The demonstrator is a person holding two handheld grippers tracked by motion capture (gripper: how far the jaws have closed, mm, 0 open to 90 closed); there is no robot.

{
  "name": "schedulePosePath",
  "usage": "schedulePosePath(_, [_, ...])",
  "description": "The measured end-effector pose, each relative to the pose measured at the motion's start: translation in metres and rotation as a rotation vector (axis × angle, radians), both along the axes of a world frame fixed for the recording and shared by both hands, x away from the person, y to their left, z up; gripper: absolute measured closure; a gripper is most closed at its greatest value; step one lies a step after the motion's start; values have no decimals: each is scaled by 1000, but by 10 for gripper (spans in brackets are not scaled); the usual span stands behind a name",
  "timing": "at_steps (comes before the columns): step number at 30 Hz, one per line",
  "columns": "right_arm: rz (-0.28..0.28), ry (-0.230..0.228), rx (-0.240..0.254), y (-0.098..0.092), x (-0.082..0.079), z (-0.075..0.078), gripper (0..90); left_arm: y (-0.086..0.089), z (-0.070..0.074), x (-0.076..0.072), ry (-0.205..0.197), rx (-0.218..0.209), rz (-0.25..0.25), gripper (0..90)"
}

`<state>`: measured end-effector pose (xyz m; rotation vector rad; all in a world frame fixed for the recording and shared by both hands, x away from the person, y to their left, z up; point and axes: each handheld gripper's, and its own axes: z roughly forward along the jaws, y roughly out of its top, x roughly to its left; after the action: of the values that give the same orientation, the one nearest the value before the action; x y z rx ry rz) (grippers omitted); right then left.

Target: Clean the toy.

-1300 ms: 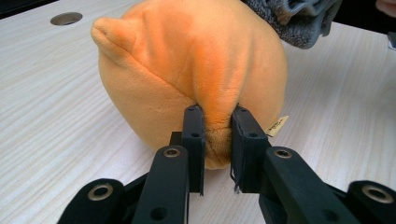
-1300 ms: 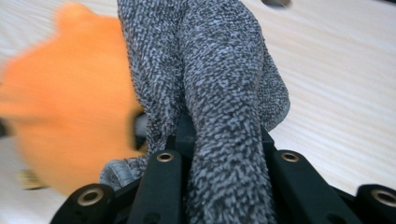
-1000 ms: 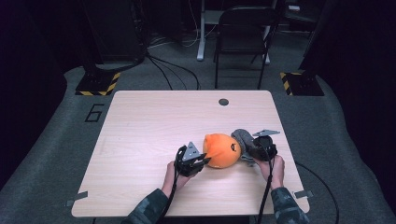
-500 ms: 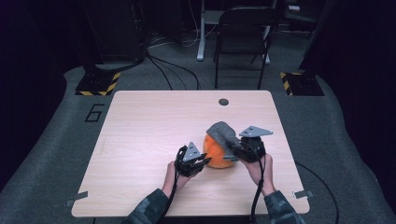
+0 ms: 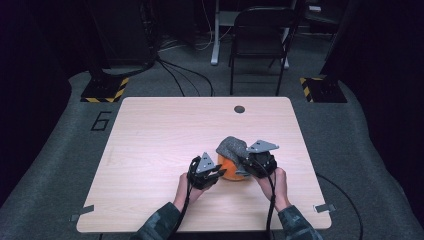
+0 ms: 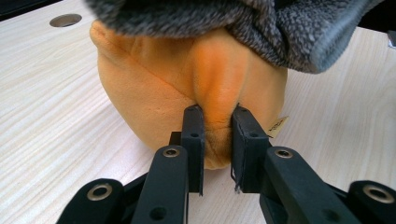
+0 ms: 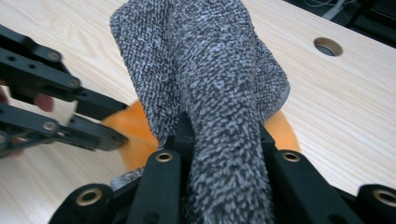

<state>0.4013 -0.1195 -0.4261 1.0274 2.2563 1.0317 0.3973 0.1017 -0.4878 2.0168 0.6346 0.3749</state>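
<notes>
An orange soft stuffed thing (image 5: pixel 230 172) sits on the light wooden table (image 5: pixel 165 135), near its front right. My left gripper (image 5: pixel 220 173) is shut on a pinched fold of the orange thing (image 6: pixel 154 93), its pads (image 6: pixel 194 130) squeezing that ridge. My right gripper (image 5: pixel 245 165) is shut on a grey knitted cloth (image 5: pixel 232 148) and holds it draped over the top of the orange thing. In the right gripper view the grey cloth (image 7: pixel 205 60) runs up from between the jaws and hides most of the orange thing (image 7: pixel 135 135).
A round cable hole (image 5: pixel 239 109) lies in the table's far right part. Behind the table stand a dark chair (image 5: pixel 260 35) and cables on the grey floor. Two yellow-black striped bases (image 5: pixel 105 92) sit at the far corners.
My right gripper has moved left and up, drawing the grey cloth from beside the orange thing onto its top. My left gripper has kept still on its fold.
</notes>
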Motion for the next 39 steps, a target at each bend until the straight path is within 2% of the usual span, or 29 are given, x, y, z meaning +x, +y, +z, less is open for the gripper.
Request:
schedulePosePath(5, [-25, 9, 13, -11, 5, -2, 725, 0, 0, 1, 2, -4, 0, 769])
schedulePosePath(9, [-41, 10, 6, -19, 7, -4, 724, 1, 0, 1, 2, -3, 1, 769])
schedulePosePath(16, [-85, 39, 17, -35, 14, -10, 723, 1, 0, 1, 8, -5, -2, 769])
schedulePosePath(26, [-160, 90, 12, -59, 26, -27, 724, 0, 0, 1, 6, -1, -7, 768])
schedulePosePath(29, [-203, 133, 6, -64, 30, -37, 724, 1, 0, 1, 5, 0, -6, 769])
schedulePosePath(31, [-207, 154, -15, -67, 34, -44, 724, 1, 0, 2, 6, 0, -6, 768])
schedulePosePath(34, [-205, 210, -39, -68, 39, -57, 723, 1, 0, 2, 10, -3, -5, 768])
schedulePosePath(35, [-208, 241, -62, -67, 41, -62, 724, 1, 0, 2, 11, -3, -6, 768])
schedulePosePath(37, [-209, 250, -89, -66, 42, -66, 724, 1, 0, 2, 9, -3, -4, 768])
schedulePosePath(39, [-209, 250, -92, -67, 44, -66, 724, 1, 0, 2, 10, -2, -5, 767])
